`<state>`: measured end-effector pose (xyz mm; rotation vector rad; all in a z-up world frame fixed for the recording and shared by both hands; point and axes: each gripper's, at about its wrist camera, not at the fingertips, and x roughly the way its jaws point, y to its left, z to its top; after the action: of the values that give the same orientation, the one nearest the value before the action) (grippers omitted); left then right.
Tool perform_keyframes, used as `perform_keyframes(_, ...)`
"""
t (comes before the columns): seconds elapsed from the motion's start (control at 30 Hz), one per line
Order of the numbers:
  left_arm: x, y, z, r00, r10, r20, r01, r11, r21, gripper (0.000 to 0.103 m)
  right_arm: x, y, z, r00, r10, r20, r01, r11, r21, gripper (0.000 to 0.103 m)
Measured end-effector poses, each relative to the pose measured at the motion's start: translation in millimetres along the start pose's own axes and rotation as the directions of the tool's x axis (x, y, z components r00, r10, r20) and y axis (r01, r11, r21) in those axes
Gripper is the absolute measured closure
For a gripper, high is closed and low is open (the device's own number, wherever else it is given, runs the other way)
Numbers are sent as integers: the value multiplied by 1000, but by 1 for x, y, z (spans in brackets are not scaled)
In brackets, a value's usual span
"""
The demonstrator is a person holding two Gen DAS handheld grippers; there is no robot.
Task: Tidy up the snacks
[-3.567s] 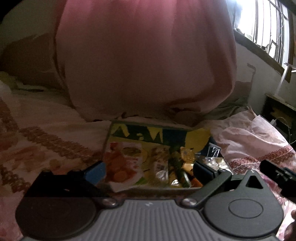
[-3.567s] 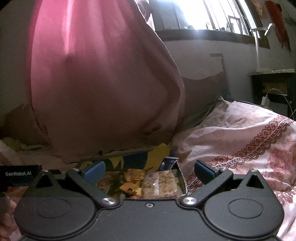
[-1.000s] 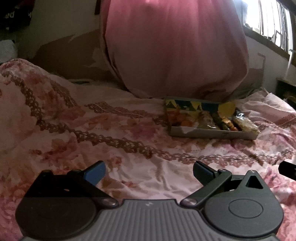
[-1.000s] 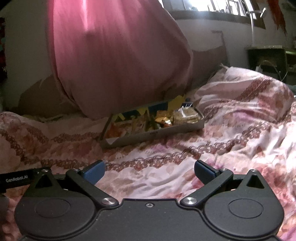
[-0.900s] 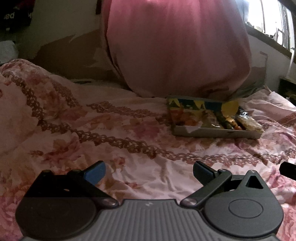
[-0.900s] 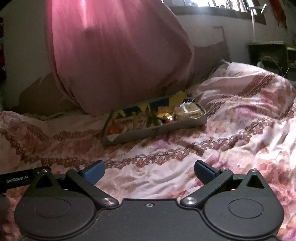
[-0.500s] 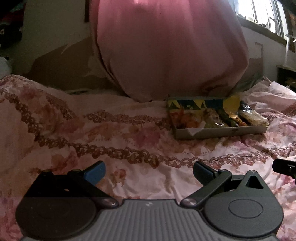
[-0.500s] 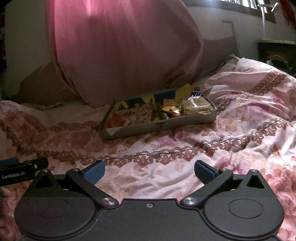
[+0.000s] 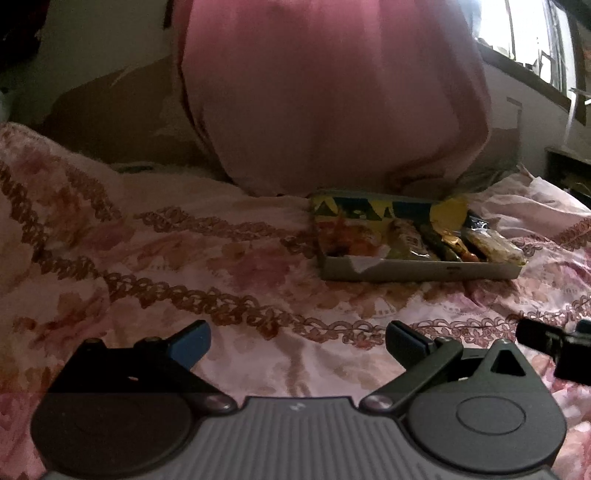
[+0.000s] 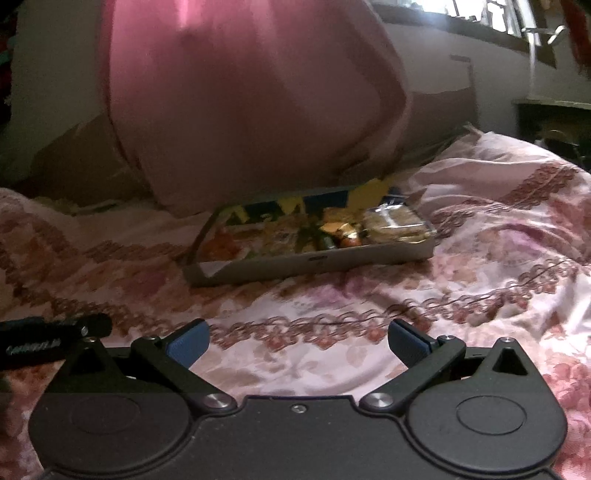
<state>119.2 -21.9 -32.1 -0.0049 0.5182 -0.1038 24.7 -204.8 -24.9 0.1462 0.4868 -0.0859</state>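
Observation:
A shallow grey cardboard box (image 9: 417, 271) (image 10: 306, 264) lies on the floral bedspread, packed with several snack packets side by side: an orange-pictured pack (image 9: 347, 240) at its left, a clear-wrapped biscuit pack (image 9: 491, 245) (image 10: 397, 221) at its right. My left gripper (image 9: 297, 341) is open low over the bedspread, well in front of the box, nothing between its fingers. My right gripper (image 10: 299, 341) is open too, empty, equally far short of the box.
A big pink cushion (image 9: 332, 96) (image 10: 251, 99) rises right behind the box. The pink floral bedspread (image 9: 147, 266) (image 10: 498, 258) is rumpled, mounded at left and right. A window (image 9: 524, 33) and a dark side table (image 10: 554, 125) stand at the right.
Both grippers have drawn back from right over the box to a spot low over the bedspread, so the box now sits farther away. Both stayed open and empty.

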Motion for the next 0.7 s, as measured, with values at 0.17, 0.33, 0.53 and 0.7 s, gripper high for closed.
perform_keyframes(0.17,3,-8,2,1000,-10,10,10,1000,-24,0,11,-4,1,999,-50,21,50,999,12,1)
perform_keyframes(0.33,2,-10,0,1000,-3,17,3,1000,13,0,13,-5,-2,999,-50,7,49,999,21,1)
perform_keyframes(0.53,3,-2,0,1000,1,8,-1,1000,-28,0,7,5,-4,1000,-21,6,21,1000,0,1)
perform_keyframes(0.7,2,1,-3,1000,6,3,-6,1000,-30,0,4,9,-5,1000,-20,8,20,1000,-11,1)
